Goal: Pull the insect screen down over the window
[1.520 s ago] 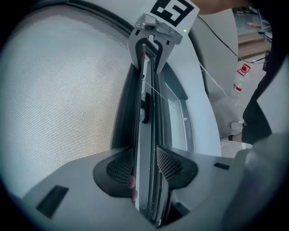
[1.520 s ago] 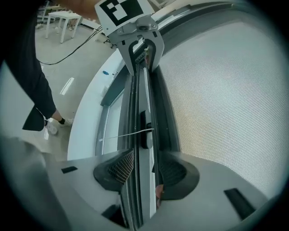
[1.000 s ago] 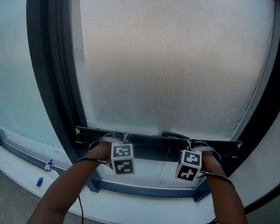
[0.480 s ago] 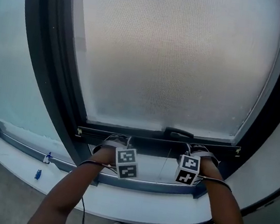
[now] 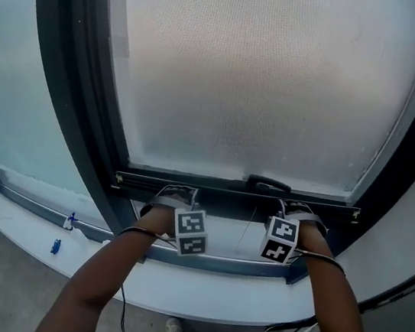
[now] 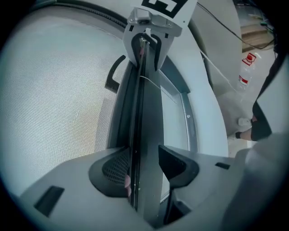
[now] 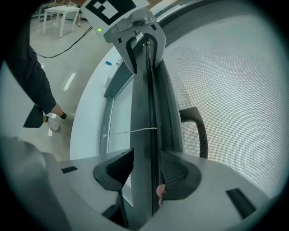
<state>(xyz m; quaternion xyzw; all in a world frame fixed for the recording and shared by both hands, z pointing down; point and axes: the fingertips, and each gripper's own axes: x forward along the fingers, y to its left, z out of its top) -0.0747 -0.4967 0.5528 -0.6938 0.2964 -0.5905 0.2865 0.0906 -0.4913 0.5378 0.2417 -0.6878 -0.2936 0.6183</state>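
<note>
Grey mesh screen (image 5: 259, 76), top cut off, bottom bar (image 5: 233, 201), cord (image 7: 135, 131) barely visible

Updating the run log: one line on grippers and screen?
left gripper: on screen bottom bar, jaws just opening | right gripper: clamped on bar | insect screen: short of lower frame

Screen (image 5: 259, 76) fine woven mesh, matt; bar (image 5: 233, 201) dark, prob. metal.
</note>
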